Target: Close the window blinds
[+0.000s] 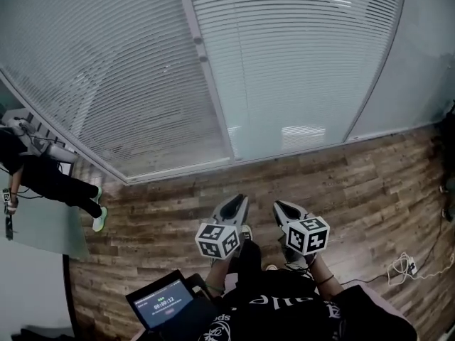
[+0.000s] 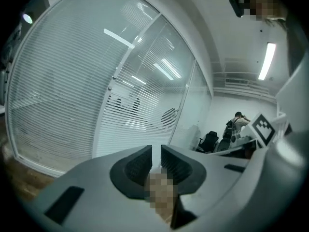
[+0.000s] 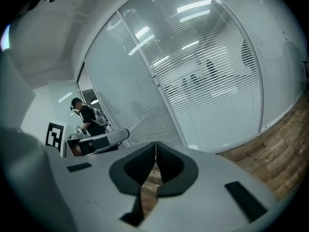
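Reading first: the little screen [image 1: 165, 304] at my feet shows a row of digits like a timer, too small for me to call, and the white print on my black shirt [image 1: 266, 300] is cut off and won't read either. Black-and-white square markers sit on both cubes, no words on them. My left gripper [image 1: 234, 203] has its jaws a narrow slit apart, with nothing between the ribbed pads, just open air. My right gripper [image 1: 284, 208] has its jaws pressed together at the tips, gripping nothing. Both are out in front of me over the wood floor [image 1: 341, 183], touching nothing. The blinds [image 1: 128, 84] hang behind the glass wall straight ahead, well apart from either gripper, and shapes show through the slats of the middle panel.
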{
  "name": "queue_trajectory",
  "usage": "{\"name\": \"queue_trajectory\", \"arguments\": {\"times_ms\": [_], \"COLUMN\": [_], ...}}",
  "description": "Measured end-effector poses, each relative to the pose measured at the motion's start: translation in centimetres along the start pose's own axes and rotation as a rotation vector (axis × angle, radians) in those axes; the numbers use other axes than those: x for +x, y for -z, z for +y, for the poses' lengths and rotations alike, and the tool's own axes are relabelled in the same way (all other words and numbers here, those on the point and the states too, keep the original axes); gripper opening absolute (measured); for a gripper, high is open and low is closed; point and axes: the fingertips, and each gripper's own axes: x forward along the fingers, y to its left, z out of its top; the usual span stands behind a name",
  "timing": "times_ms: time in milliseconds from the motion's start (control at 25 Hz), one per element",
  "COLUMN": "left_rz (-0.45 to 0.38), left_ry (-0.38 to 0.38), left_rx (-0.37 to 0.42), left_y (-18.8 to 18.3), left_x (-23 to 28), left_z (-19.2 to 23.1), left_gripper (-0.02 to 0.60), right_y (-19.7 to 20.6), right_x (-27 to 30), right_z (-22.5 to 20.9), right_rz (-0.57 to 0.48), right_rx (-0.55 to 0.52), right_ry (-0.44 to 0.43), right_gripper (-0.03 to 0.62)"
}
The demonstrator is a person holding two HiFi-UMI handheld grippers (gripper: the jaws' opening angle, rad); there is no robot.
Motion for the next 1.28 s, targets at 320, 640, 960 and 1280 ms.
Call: {"name": "queue_trajectory", "arguments": {"times_ms": [320, 640, 960, 1280], "left_rz": [-0.057, 0.001, 0.032, 0.021], "left_ry": [0.050, 0.138, 0.131, 0.131], "left_rx": [0.062, 0.093, 0.078, 0.045], "left_y": [-0.1, 3.5, 6.1, 7.8], "left_x": [-3.6, -14.4, -22.2, -28.5], "left_z": [-4.8, -6.1, -4.2, -2.4], "left_gripper": [0.058, 0.059, 0.060, 0.059], "right_y": [0.2, 5.2, 10.7, 14.0], "right_x": [-7.7, -9.3, -9.9, -10.0], "right_z": [3.1, 13.0, 20.6, 25.7], "right_rz": [-0.143, -0.218, -0.195, -0.168], "right_rx": [-0.006, 0.031, 0.038, 0.023], "right_ry": [0.049, 0.087, 0.102, 0.120], "right_gripper": [0.018, 0.018, 0.018, 0.018]}}
